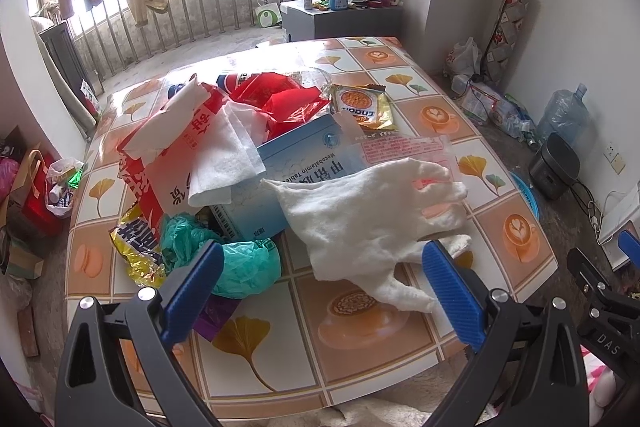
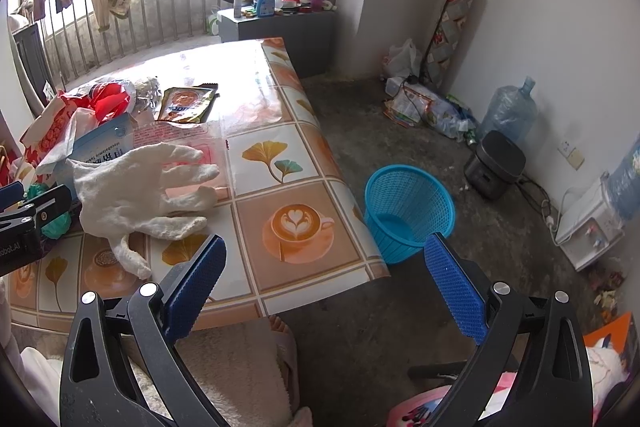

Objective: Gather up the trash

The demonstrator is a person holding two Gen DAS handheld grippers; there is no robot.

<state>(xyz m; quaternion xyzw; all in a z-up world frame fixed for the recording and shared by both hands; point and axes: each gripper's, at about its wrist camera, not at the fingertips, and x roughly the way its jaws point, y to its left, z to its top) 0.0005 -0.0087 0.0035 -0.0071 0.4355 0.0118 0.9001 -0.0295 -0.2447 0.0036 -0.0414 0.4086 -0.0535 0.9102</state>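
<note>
trash heaped on the table [image 1: 360, 359] straight ahead of the left gripper [image 1: 320, 275], whose wide, empty tongs frame a white glove [image 1: 372, 215] nearest, likely the first pick. only the right gripper [image 2: 324, 271] view, tongs also wide and empty, shows the blue basket [image 2: 408, 211] just beyond them on the floor.

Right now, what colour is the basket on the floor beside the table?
Bright blue; the basket shows best in the right wrist view.
</note>
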